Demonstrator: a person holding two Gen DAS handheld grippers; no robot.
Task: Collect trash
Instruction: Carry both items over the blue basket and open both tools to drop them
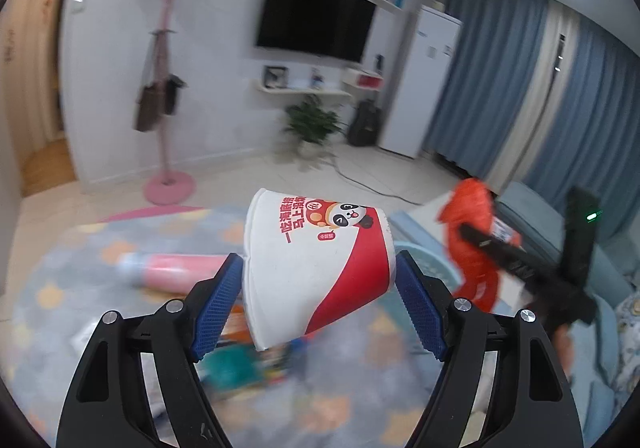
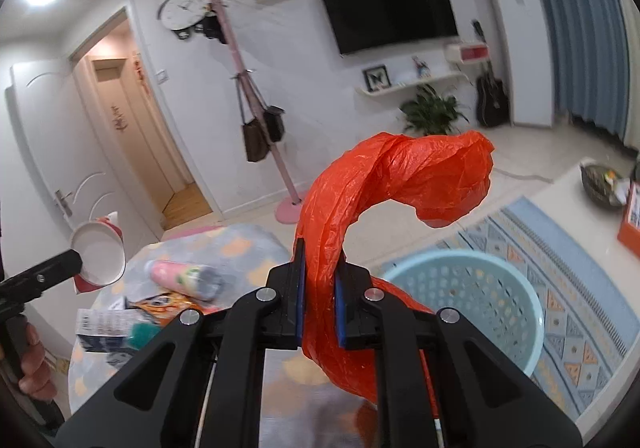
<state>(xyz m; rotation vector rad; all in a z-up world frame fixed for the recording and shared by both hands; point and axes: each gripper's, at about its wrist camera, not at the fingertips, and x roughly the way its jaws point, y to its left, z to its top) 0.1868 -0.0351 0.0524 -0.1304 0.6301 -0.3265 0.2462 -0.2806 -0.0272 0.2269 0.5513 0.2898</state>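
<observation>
My left gripper is shut on a white and red paper bowl with a panda print, held tilted above the rug. The right wrist view shows that same paper bowl at the far left, mouth toward the camera. My right gripper is shut on an orange plastic bag that curls up and over to the right. In the left wrist view the orange bag hangs at the right from the other gripper. More trash lies on the rug: a pink can, a snack wrapper and a small carton.
A light blue perforated basket stands on the floor right of my right gripper. A pale low table with a dark bowl and an orange box is at the far right. A pink coat stand, a plant and a sofa ring the floor.
</observation>
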